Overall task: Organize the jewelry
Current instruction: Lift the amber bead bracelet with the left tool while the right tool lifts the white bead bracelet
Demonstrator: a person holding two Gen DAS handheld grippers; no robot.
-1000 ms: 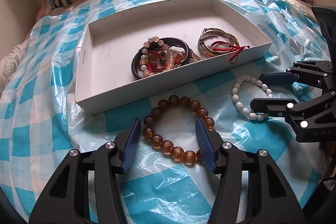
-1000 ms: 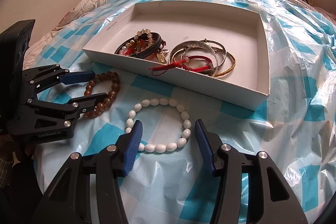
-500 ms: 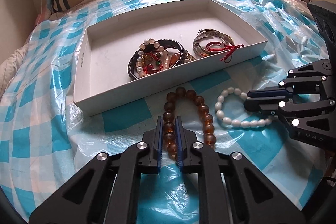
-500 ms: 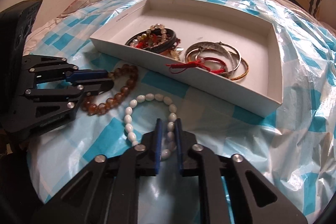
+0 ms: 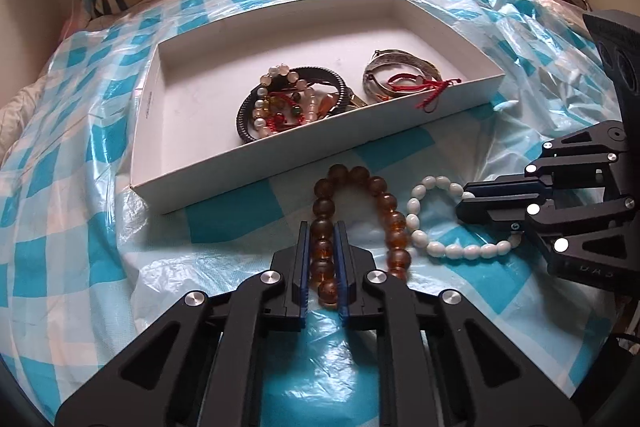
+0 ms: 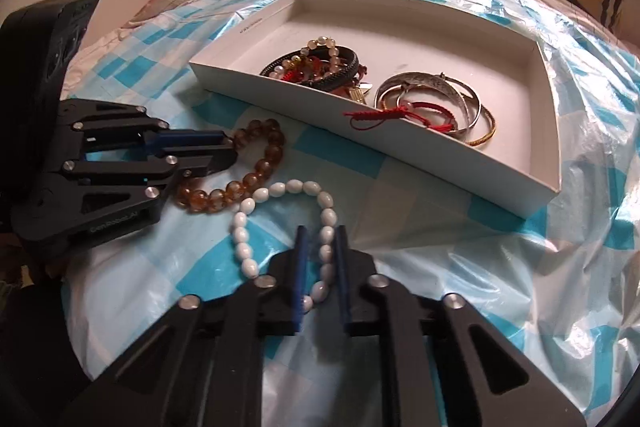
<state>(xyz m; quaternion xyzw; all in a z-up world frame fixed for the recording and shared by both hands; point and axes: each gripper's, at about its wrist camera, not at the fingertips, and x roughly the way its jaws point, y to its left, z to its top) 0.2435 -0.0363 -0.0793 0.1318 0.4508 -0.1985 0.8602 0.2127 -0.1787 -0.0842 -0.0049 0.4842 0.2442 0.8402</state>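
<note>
The left tongs (image 5: 322,247) clench the amber bead bracelet (image 5: 360,211), and the right tongs (image 6: 323,255) clench the white bead bracelet (image 6: 280,223); both bracelets lie on the bed's plastic sheet (image 5: 248,211) just before the white box (image 5: 144,131). Lift each straight up, clear the near wall, then release inside.

Both fisheye views look steeply down from close above the bed's plastic-covered near edge, facing the pillows. The left view sits left of the white tray (image 5: 280,163), the right view to its right; both share the tray (image 6: 400,147) and each other's hand-held gripper.
</note>
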